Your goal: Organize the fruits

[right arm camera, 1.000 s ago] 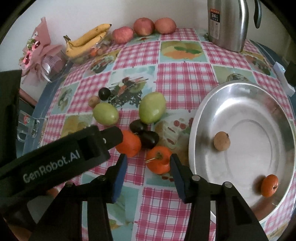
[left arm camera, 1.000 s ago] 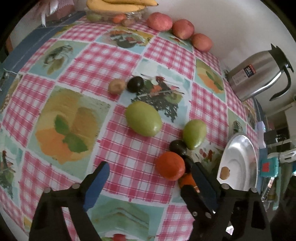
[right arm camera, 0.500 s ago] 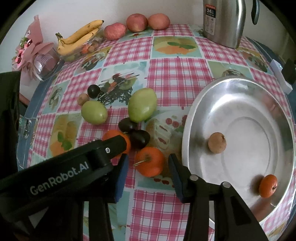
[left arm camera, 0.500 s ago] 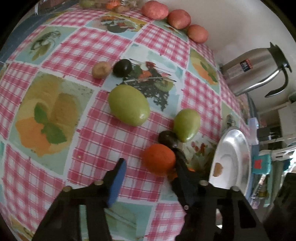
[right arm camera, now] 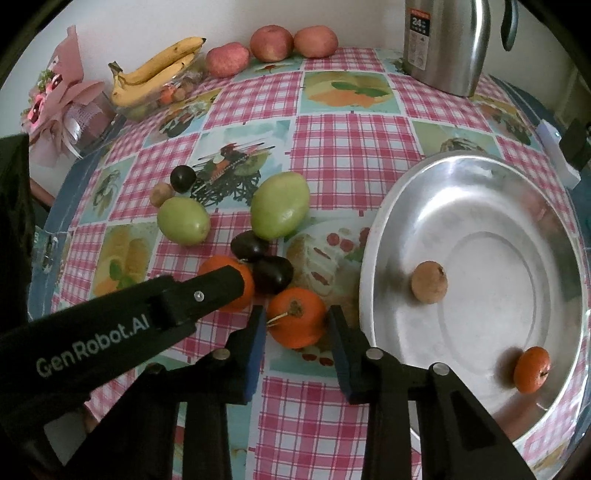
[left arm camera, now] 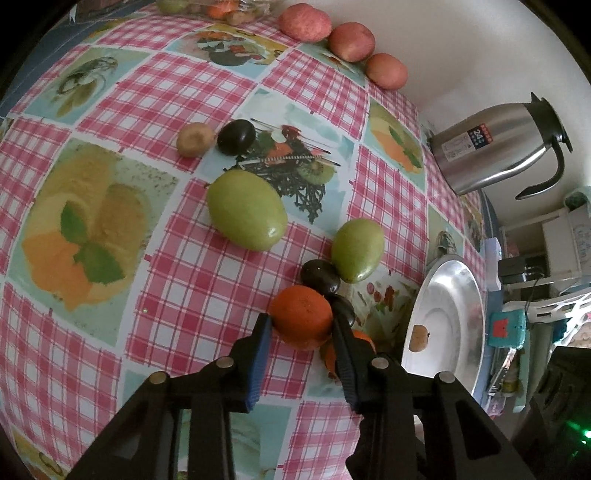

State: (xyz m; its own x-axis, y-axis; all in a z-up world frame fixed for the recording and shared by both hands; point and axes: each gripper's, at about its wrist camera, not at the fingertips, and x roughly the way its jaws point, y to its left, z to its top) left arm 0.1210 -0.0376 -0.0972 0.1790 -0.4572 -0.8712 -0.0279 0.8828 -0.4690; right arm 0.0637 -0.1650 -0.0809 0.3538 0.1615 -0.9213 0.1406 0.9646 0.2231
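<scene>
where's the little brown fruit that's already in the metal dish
In the right wrist view the brown fruit lies left of centre in the metal dish, apart from the small orange near the dish's lower right rim.

Round table (right arm camera: 351, 147) under a pink-checked cloth with printed fruit panels, pushed against a plain white wall (right arm camera: 122, 26). Dim, soft light, a dull sheen across the cloth. Steel kettle (left arm camera: 495, 147) at the far edge. White shelving (left arm camera: 554, 240) and clutter off to the side, shadowy.
</scene>
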